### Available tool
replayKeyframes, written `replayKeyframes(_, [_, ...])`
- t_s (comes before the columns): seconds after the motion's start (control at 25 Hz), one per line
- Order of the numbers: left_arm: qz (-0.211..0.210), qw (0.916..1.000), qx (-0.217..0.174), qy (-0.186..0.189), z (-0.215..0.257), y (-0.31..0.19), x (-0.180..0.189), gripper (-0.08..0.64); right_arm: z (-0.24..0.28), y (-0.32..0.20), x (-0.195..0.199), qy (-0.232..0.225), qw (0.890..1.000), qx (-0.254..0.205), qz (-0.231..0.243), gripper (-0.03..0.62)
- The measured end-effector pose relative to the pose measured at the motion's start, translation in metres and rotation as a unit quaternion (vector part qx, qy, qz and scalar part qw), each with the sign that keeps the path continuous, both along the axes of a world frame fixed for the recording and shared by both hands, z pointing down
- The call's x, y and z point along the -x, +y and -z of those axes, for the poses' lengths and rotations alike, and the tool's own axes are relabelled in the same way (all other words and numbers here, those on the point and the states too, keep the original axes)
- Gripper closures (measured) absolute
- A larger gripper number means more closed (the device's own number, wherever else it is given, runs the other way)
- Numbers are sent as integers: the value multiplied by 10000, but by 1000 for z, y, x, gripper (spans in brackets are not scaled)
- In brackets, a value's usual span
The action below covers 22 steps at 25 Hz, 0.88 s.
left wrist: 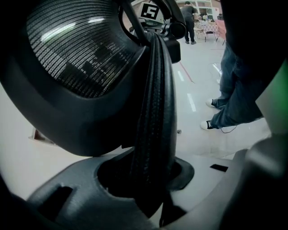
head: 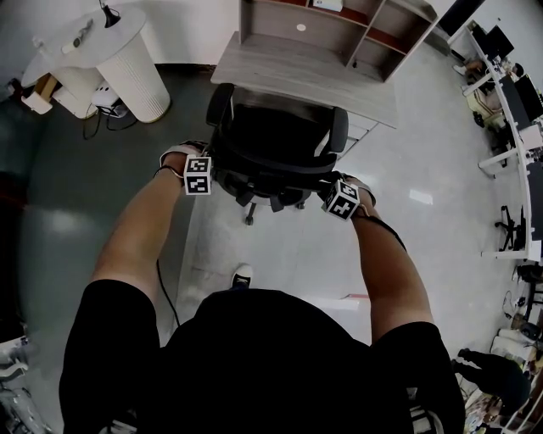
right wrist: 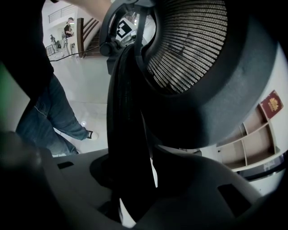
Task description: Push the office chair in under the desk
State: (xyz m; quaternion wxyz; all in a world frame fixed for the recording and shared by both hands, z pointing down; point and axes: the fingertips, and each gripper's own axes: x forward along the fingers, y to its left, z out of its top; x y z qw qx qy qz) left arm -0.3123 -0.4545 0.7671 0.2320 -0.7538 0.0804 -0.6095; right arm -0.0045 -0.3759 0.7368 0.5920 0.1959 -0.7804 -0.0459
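The black mesh office chair point(head: 273, 140) stands in front of the grey wooden desk point(head: 297, 72), its seat partly beneath the desktop. My left gripper point(head: 221, 172) is at the left rim of the backrest and my right gripper point(head: 322, 184) is at the right rim. In the left gripper view the backrest's black edge point(left wrist: 155, 112) runs down between the jaws of the left gripper point(left wrist: 153, 191), with dark room around it. In the right gripper view the same kind of edge point(right wrist: 123, 112) stands between the jaws of the right gripper point(right wrist: 135, 191), and a sliver of light shows beside it.
A shelf unit point(head: 339, 25) sits on the desk. A white round stand point(head: 127, 59) is at the back left. Rows of desks point(head: 517, 110) line the right side. The person's legs in jeans point(left wrist: 234, 99) and a shoe point(head: 242, 275) are behind the chair on the glossy floor.
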Motion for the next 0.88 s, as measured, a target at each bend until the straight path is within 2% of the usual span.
replayKeyframes(0.64, [75,9999,-95,58,0,4,0,439,-1,4,-1,27,10000,-47,5,426])
replayKeyframes(0.88, [189,9997,-132,115,1,5,2,420,-5,3,-5,116,9997,-97,-209,409])
